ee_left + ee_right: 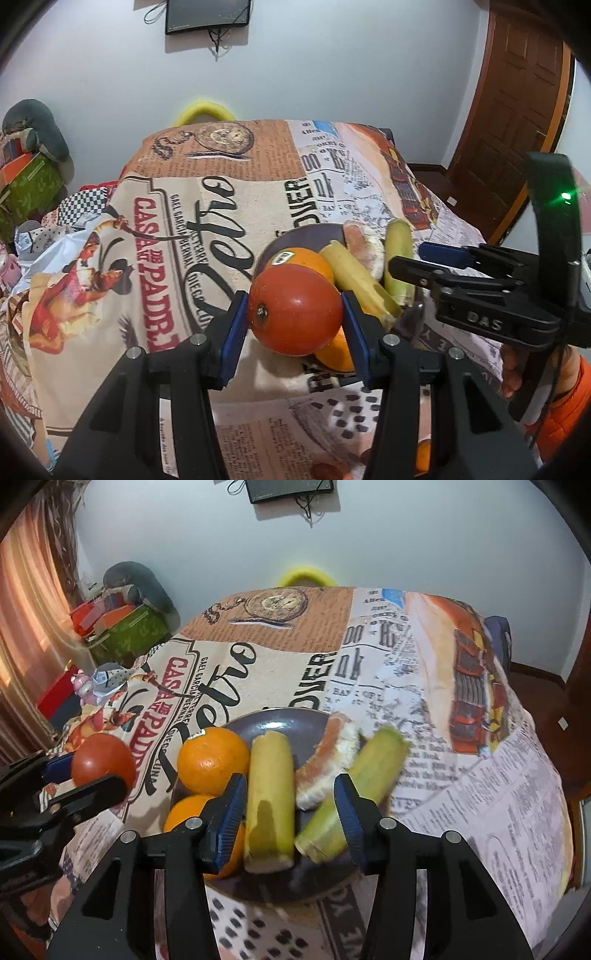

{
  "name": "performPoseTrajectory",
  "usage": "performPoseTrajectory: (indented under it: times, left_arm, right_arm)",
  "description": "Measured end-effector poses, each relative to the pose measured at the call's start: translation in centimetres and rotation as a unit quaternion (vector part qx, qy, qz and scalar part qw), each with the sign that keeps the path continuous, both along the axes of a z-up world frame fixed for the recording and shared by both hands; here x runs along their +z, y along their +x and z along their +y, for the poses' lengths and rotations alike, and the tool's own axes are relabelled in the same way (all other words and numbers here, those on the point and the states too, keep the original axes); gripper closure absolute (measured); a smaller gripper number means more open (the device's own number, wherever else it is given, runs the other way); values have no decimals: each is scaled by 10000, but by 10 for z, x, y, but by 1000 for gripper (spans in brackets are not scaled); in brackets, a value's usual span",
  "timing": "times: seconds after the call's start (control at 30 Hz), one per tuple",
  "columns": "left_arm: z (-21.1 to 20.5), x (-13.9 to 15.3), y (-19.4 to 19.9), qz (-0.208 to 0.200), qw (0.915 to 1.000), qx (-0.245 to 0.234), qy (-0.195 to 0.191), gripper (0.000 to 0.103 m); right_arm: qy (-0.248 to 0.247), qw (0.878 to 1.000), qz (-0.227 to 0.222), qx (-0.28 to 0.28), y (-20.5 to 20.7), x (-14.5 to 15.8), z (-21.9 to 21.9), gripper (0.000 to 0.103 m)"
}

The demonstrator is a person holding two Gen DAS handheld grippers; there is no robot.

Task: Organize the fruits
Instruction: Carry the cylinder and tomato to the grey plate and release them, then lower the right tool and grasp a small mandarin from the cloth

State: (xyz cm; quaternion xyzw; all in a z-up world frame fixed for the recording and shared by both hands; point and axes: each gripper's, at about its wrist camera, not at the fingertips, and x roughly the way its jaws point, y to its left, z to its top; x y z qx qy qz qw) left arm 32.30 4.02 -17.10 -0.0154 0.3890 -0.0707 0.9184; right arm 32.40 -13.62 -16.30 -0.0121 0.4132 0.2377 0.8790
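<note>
Your counter (461, 812) is the biggest thing here, draped to every edge in a cloth printed with newspaper and poster lettering. Behind its far edge stands a pale wall with a dark screen (208, 14) hung high on it, a wooden door (517, 110) off to the right and a curtain (33, 609) to the left, with boxes and bags heaped by the counter's left edge (125, 627).

Toward the near edge sits a dark plate (280, 723). On it lie two oranges, one at the plate's left rim (212, 760) and one nearer you (184, 812), a yellow banana piece (269, 797) down the middle, a greener piece (354, 786) slanting at the right, and a peeled pinkish wedge (325, 757) between those two.

Your left claw (295, 314) grips a red tomato (295, 310), both blue pads pressed on its sides, held over the plate's left rim and hiding part of the oranges from that camera.

Your right claw (291, 812) stands parted above the plate's near side; the banana piece sits between its pads, but neither pad presses on it. In the left camera, that claw reaches in from the right over the green piece, blocking that side of the plate.
</note>
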Motion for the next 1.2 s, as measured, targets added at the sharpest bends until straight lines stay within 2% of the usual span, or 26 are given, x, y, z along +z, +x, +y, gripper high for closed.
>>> performPoseTrajectory:
  times: [0.3,0.5,0.63,0.9,0.97,1.03,1.07,1.2]
  left_arm:
    - [-39,0,21,130,9996,-257,44,54]
    - [-62,-1,37,142,9991,-330,219,54]
    - [-66,-12,50,222,9988,-154,413,54]
    - [-61,-28,61,409,9984,46,392,53]
    - [-60,-27,59,374,9987,39,352,51]
    - [-60,-22,55,237,9991,-2,348,38]
    - [-61,-19,53,168,9992,-6,373,36]
    - [-65,-7,43,34,9990,-75,433,35]
  right_arm:
    - [63,9996,-154,-219,-8,9,-39,54]
    - [249,9990,-194,-301,-5,11,-58,54]
    - [307,9990,-200,-261,-5,9,-62,54]
    - [247,9994,-189,-143,-6,3,-57,53]
    - [206,9996,-165,-126,-6,1,-56,53]
    - [142,9997,-157,-98,-8,-1,-54,53]
    - [126,9998,-154,-82,-9,-1,-53,53]
    - [96,9998,-194,-15,-19,3,-50,53]
